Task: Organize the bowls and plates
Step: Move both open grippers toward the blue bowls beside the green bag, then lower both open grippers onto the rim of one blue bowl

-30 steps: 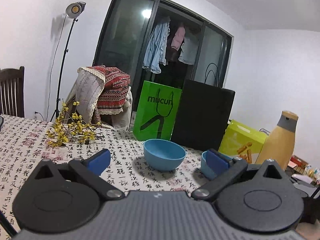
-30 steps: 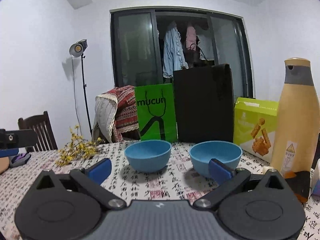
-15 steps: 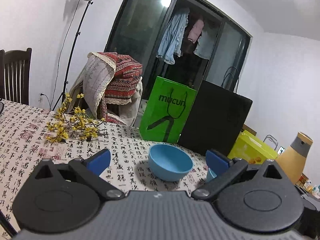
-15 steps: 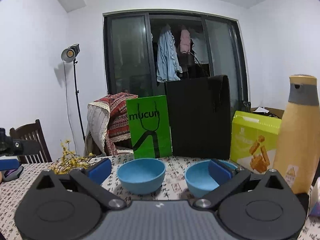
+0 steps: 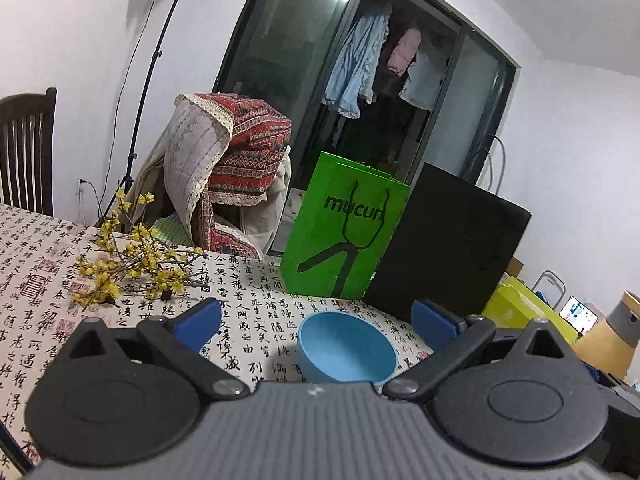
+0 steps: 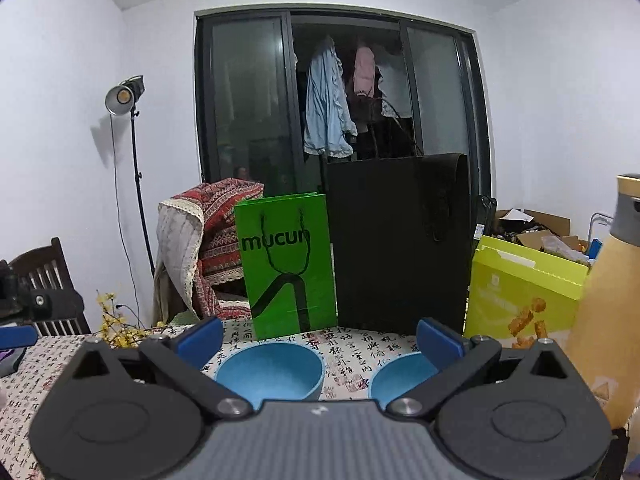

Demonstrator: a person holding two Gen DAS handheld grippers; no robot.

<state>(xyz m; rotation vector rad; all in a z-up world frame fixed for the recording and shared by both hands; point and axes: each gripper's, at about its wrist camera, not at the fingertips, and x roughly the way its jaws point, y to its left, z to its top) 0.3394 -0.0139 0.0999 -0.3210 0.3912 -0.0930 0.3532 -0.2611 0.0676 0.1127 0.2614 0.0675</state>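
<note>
right wrist view showed the calligraphy-print tablecloth [image 6: 352,344] carrying two round blue plastic bowls near its far edge: left bowl [image 6: 270,372] ahead of the spread right gripper [image 6: 320,336], right bowl [image 6: 400,376] under its right pad. left gripper [image 5: 316,320], jaws also spread, faced the left bowl squarely.

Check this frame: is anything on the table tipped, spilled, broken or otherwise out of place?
Nothing stands out. Both blue bowls, left bowl and right bowl, sit upright and apart on the tablecloth, looking empty. The green bag and black bag stand upright behind them. Both grippers, left and right, are open and hold nothing.
</note>
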